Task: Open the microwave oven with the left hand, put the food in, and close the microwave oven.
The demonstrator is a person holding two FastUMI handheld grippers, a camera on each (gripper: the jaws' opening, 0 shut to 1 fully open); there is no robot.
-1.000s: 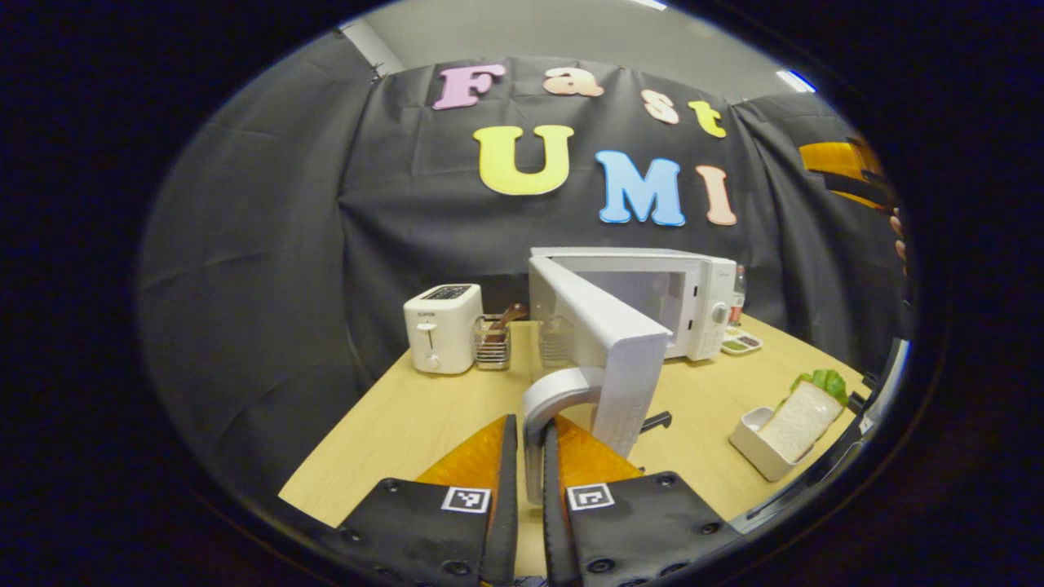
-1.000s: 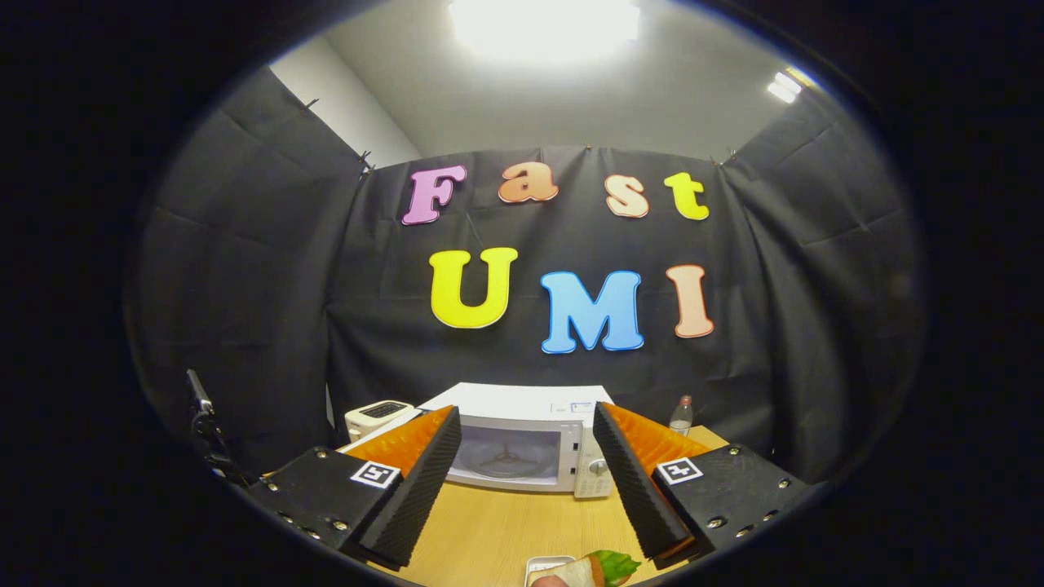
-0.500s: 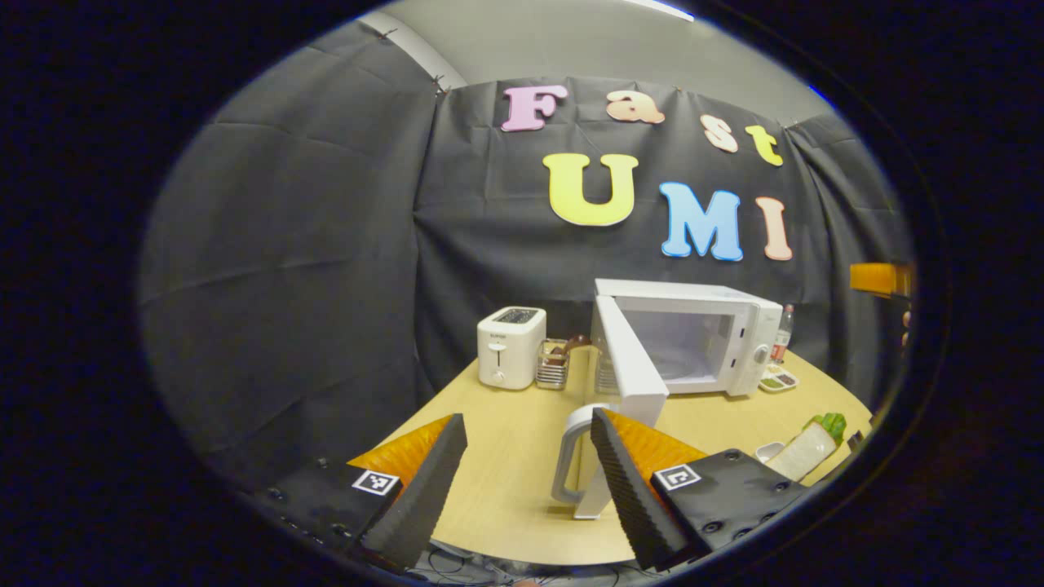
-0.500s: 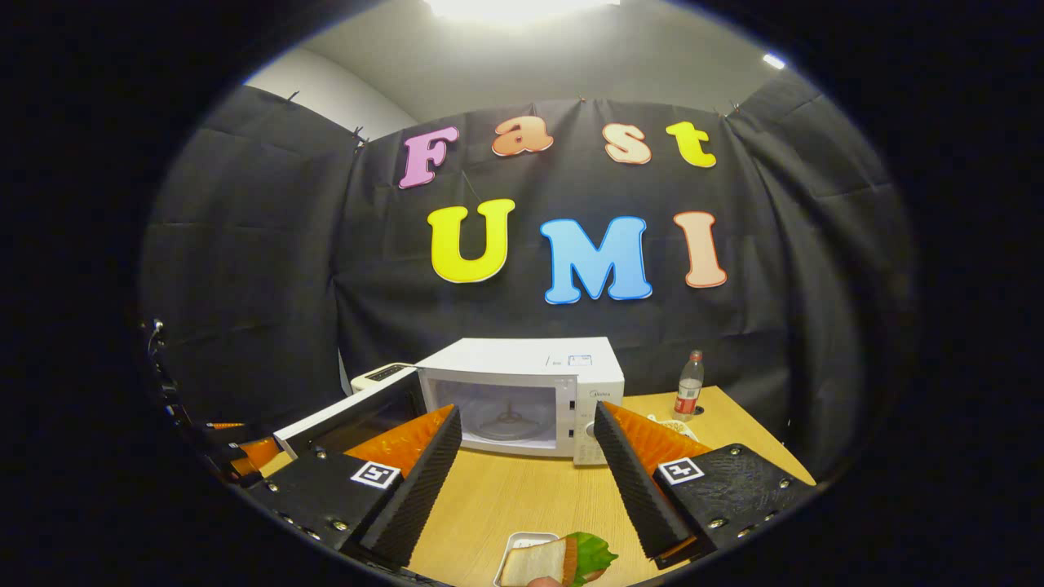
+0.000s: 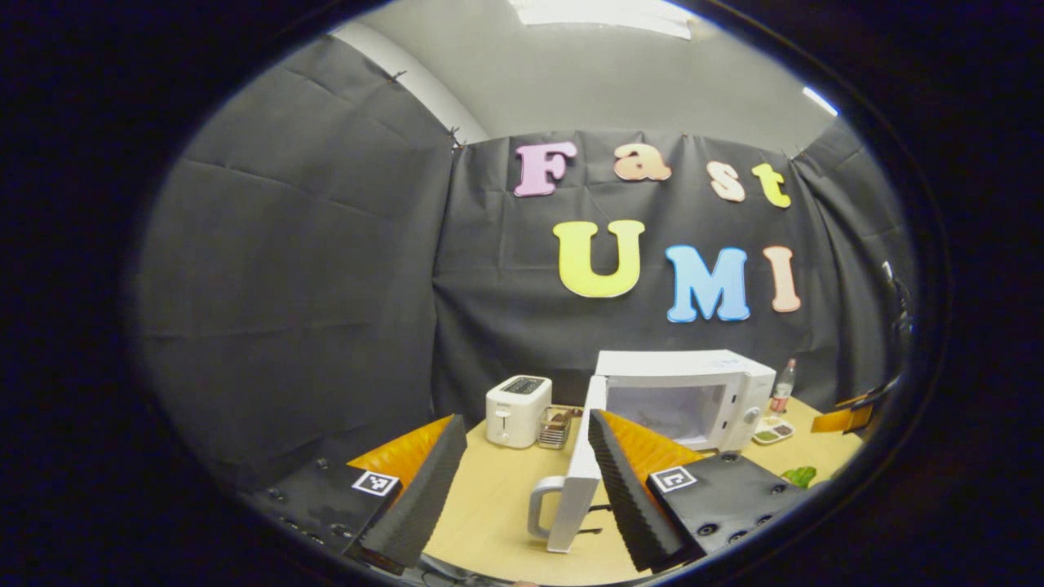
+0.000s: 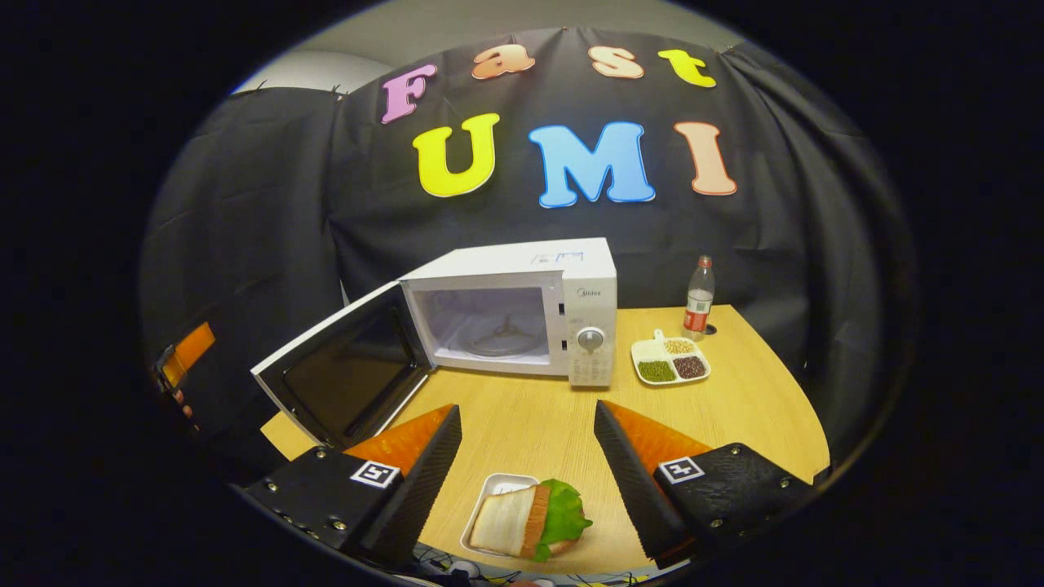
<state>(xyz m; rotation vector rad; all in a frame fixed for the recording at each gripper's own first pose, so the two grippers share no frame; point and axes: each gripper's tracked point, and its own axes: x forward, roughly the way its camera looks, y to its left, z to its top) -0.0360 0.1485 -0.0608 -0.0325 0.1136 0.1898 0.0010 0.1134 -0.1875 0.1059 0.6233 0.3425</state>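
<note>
One step of three looks done: the microwave (image 6: 522, 314) door (image 6: 338, 371) stands wide, and we still must load the sandwich (image 6: 530, 522) from its tray (image 6: 489, 497) between our wide right gripper (image 6: 526, 469). Our left gripper (image 5: 526, 481), spread and empty, sees the toaster (image 5: 516, 399); the right view shows the bottle (image 6: 699, 297).

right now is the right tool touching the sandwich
Apart. The right gripper view shows the right tool open above the sandwich, with bare table visible between its fingers and the food.
</note>
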